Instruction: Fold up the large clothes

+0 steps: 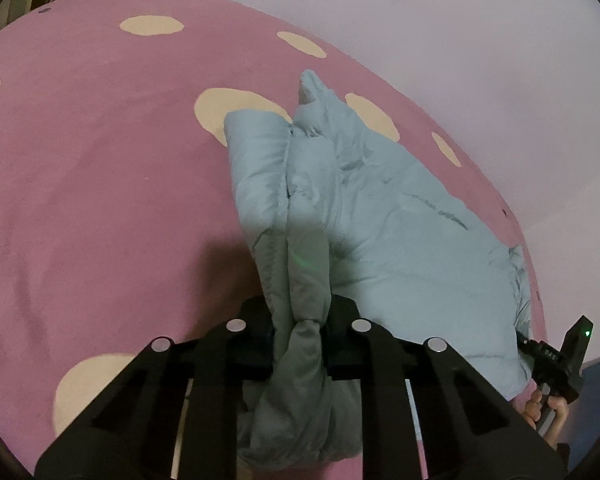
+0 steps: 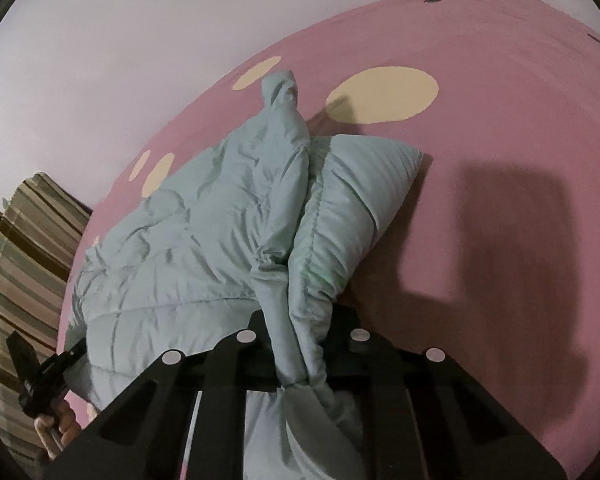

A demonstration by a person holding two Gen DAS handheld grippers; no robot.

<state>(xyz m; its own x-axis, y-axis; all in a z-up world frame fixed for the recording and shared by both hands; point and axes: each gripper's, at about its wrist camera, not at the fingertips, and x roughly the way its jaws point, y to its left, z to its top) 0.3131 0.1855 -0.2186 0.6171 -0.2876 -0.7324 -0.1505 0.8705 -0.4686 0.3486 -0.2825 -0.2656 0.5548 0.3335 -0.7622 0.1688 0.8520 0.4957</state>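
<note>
Pale blue quilted fabric bunches tight between both sets of jaws: the left gripper (image 1: 300, 332) and right gripper (image 2: 300, 364) each clench an edge of the jacket (image 1: 380, 208), likely to lift and fold it. It lies puffy and creased on the pink spotted bed (image 1: 100, 180).

Pink bed cover (image 1: 100, 200), printed with scattered cream oval spots (image 2: 382, 96), lay smooth with faint creases and carried dark cast shadows (image 2: 512, 232). Plain pale wall (image 1: 440, 20) stood behind the bed. Striped fabric (image 2: 24, 248) in green, brown and cream bands hung at the bed's edge.
</note>
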